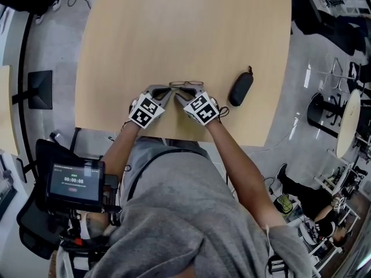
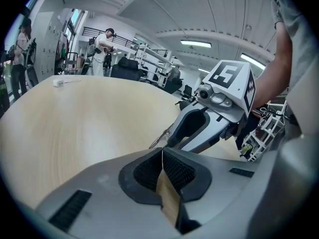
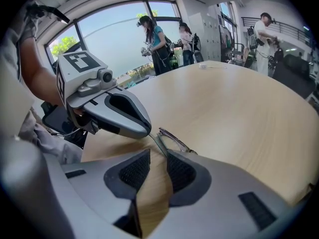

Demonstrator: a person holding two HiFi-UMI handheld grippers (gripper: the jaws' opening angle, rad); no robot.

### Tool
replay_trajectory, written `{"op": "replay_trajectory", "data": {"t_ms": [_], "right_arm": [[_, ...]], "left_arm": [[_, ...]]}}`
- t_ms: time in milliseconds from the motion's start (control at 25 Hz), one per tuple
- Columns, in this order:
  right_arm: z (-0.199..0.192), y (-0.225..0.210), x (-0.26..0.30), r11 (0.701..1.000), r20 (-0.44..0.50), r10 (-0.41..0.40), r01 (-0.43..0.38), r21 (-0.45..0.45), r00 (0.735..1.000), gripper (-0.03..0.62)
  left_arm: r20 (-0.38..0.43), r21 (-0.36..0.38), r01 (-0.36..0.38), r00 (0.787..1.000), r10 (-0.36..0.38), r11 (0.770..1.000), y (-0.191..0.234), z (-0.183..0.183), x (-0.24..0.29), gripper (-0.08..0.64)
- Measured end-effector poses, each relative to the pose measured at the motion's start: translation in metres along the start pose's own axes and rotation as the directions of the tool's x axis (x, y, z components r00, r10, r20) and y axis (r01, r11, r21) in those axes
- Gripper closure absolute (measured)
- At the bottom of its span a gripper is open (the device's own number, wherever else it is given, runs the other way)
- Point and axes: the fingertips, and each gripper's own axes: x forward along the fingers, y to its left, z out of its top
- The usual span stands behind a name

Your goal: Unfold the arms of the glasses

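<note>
Glasses (image 1: 186, 85) tight in left hand-held gripper (image 2: 162, 150); right hand-held gripper (image 3: 158, 152) slack around one arm (image 3: 156, 143).

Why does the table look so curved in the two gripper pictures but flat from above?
Left and right gripper views: wide-angle lenses bow the table and blacken the corners, and the near fingers loom large. Right gripper view: bright windows behind. Head view: straighter edges, even light, the glasses tiny.

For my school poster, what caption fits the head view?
Left gripper and right gripper meet at glasses on a wooden table, dark case beside.
</note>
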Motion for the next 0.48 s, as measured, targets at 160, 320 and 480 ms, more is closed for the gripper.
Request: {"op": "replay_trajectory", "data": {"t_ms": [160, 320, 480], "right_arm": [[-0.001, 0.000, 0.001, 1.000, -0.003, 0.001, -0.001, -0.001, 1.000, 0.486], [0.002, 0.003, 0.001, 1.000, 0.004, 0.013, -0.013, -0.007, 1.000, 0.486], [0.005, 0.002, 0.000, 1.000, 0.010, 0.022, -0.022, -0.020, 1.000, 0.486]], "left_arm": [[0.005, 0.001, -0.002, 1.000, 0.002, 1.000, 0.002, 0.001, -0.001, 0.554], [0.028, 0.021, -0.023, 0.999, 0.023, 1.000, 0.003, 0.007, -0.003, 0.554], [0.050, 0.036, -0.037, 0.998, 0.035, 0.999, 0.008, 0.012, 0.001, 0.553]]}}
